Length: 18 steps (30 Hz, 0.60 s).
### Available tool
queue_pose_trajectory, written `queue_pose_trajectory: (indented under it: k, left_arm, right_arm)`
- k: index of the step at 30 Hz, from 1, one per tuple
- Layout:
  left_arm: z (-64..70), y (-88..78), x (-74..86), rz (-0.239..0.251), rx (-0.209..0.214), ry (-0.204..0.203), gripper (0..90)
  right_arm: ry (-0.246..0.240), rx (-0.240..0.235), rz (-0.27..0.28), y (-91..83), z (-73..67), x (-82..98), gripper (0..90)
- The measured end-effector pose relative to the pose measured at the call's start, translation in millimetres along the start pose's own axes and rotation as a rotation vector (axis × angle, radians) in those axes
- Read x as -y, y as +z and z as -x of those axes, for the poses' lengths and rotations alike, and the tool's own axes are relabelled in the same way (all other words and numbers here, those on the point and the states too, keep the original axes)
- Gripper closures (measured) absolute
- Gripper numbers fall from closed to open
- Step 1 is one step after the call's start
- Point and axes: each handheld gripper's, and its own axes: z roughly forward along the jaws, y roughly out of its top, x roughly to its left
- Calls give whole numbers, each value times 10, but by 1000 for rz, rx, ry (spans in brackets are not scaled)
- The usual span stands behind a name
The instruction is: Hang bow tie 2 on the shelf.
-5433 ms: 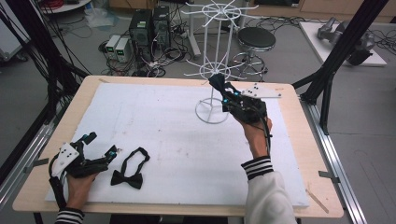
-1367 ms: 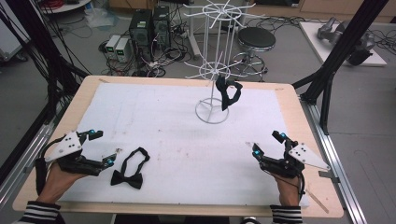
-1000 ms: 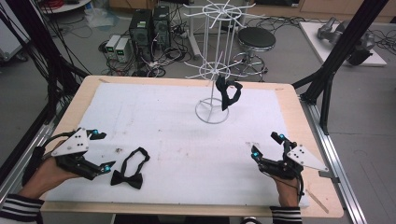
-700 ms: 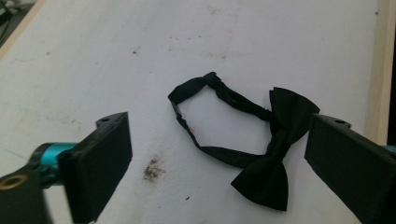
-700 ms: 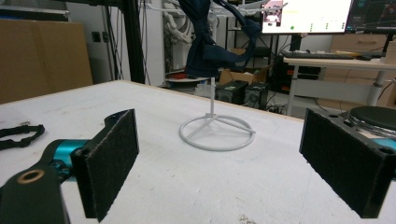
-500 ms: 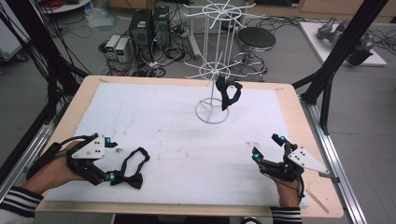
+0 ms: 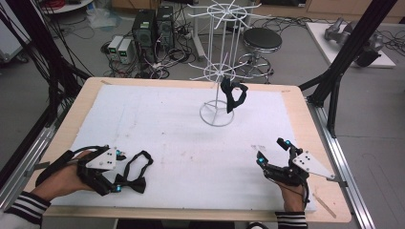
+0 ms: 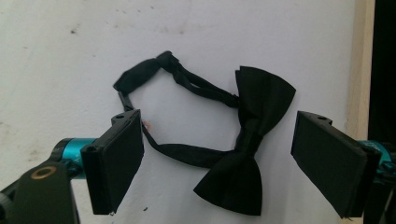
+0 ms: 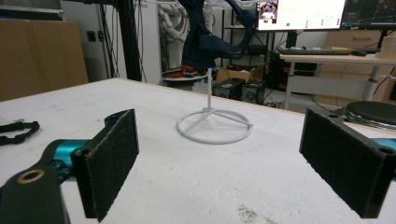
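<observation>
The bow tie (image 8: 245, 154) lies flat on the white mat at the table's near-left corner, between the left gripper (image 7: 117, 172)'s 2 spread jaws – its long axis crosses their gap. The jaws have just been narrowing without touching it; since 1.4 s ago this gripper has advanced over it. The right gripper (image 7: 271, 153) – far off – rests open.

My black bow tie (image 8: 247, 154) lies flat on the white mat, strap looped toward ten o'clock.

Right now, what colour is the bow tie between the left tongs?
Plain black, no pattern: bow tie and its strap alike. Clearest in the left gripper view.
</observation>
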Motion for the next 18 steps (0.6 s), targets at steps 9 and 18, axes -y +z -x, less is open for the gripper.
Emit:
queue_pose_trajectory:
  k: [9, 18]
  left_arm:
    - [33, 121, 19, -76, 62, 43, 281]
    - [29, 198, -17, -115, 101, 70, 397]
  right_arm:
    - [7, 5, 5, -11, 1, -7, 112]
    - [1, 8, 6, -4, -2, 1, 112]
